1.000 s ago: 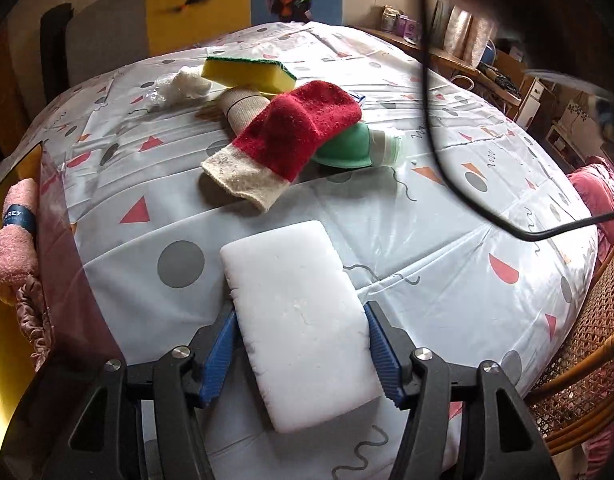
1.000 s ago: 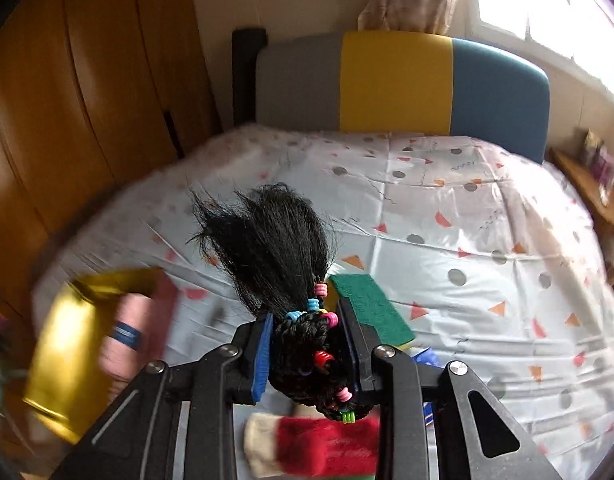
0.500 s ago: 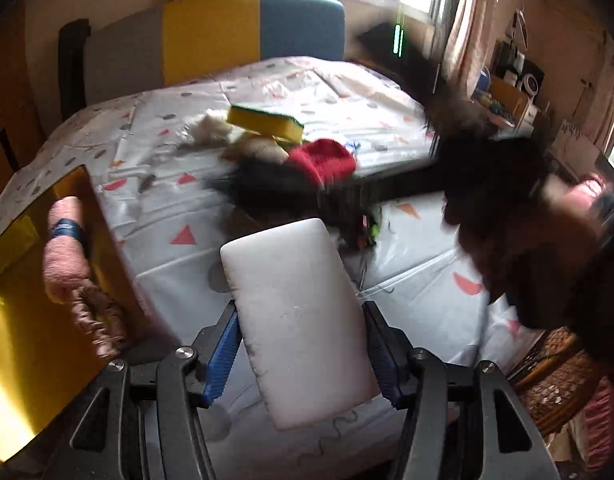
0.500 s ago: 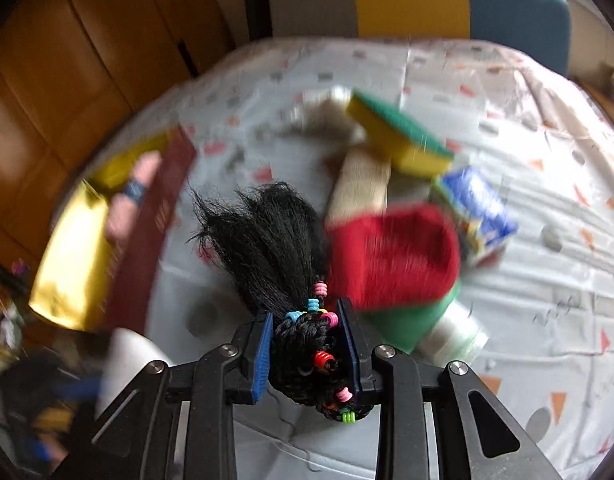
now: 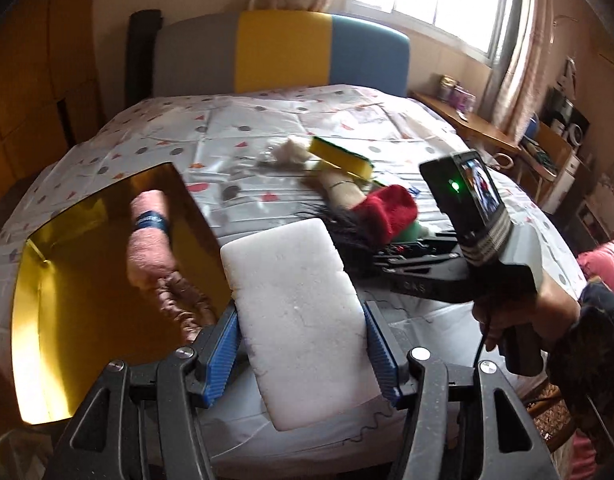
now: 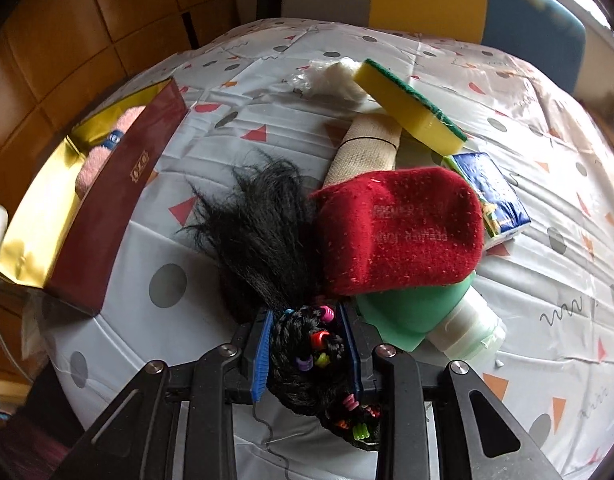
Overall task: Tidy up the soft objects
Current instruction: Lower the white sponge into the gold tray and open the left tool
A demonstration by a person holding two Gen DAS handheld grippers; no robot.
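Your left gripper [image 5: 301, 354] is clamped on a white foam block [image 5: 295, 312], blue pads pressed against its two long sides. The block's near end hangs past the pads and hides the table edge under it. In this view the block lies over the table [image 5: 267, 128], just beside the gold-lined box [image 5: 83, 272] at the table's left edge.

Your right gripper [image 6: 307, 354] is closed tight on a black braided hairpiece [image 6: 267, 236] with coloured beads. The braided end sits between the pads; the loose strands fan forward over the tablecloth. Whether the strands touch the cloth cannot be told. The tail of the braid hangs below the jaws, partly hidden by the gripper frame.

The box holds a rolled pink towel [image 5: 149, 236] with a dark band. In the right wrist view its maroon outer wall covers most of the towel.

Near the table's centre lies a pile:
- a red mitt [image 6: 399, 232] on top, its printed lettering too faint to read;
- a green-capped bottle [image 6: 435, 316] under it, largely covered;
- a beige roll [image 6: 367, 148], its lower end hidden by the mitt;
- a yellow sponge [image 6: 411, 108] with a green scouring face, leaning on the roll;
- a blue packet [image 6: 487, 192], label unreadable;
- a white fluffy wad [image 6: 335, 76] toward the far edge.

In the left wrist view your right hand [image 5: 523, 312] and its gripper body block the table's right edge.
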